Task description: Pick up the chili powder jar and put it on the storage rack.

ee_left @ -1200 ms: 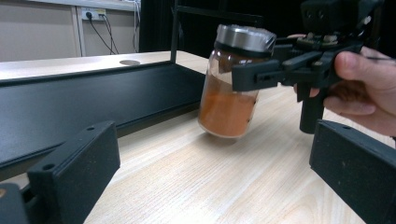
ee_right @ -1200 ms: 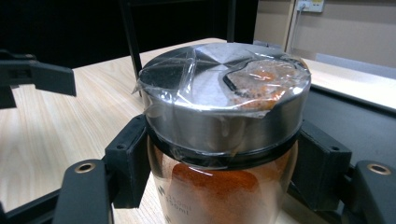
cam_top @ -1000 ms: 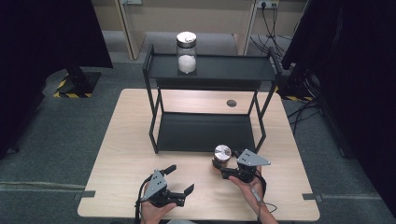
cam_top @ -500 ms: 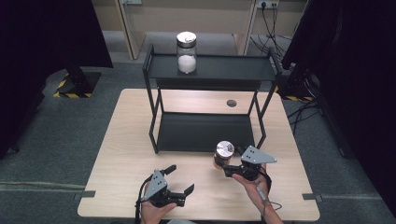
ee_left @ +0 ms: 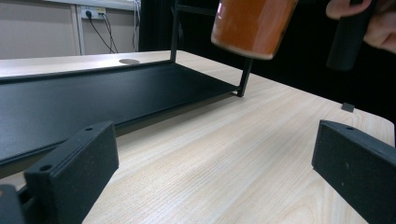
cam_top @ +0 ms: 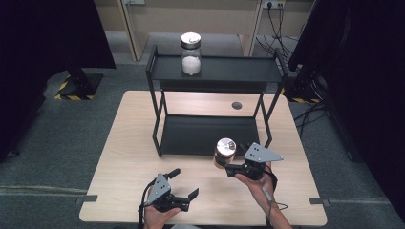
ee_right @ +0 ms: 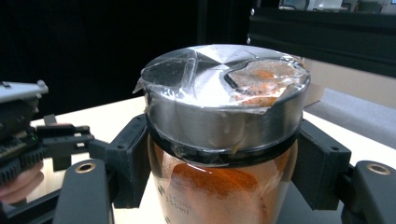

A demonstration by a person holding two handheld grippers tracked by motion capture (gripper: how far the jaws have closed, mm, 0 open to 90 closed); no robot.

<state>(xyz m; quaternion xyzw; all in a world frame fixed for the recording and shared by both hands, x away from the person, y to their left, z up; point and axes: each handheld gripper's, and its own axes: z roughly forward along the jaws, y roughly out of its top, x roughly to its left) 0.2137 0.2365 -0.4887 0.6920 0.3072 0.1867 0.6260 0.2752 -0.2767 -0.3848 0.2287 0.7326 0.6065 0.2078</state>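
my left tool (cam_top: 184, 184) sits low over the tabletop (cam_top: 124, 157), its jaws spread wide with nothing between. my right tool (cam_top: 224, 164) is clamped on the orange powder jar (cam_top: 224, 152), lifted just before the black rack (cam_top: 210, 133). a white powder jar (cam_top: 191, 53) stands on the top shelf.

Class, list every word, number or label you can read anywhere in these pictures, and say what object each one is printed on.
"250ml": printed on the glass of the orange powder jar, low on its side, in the right gripper view.
A line just above it on the same jar: partly cut off and blurred, not readable.
White powder jar on the black shelf rack: no readable text.
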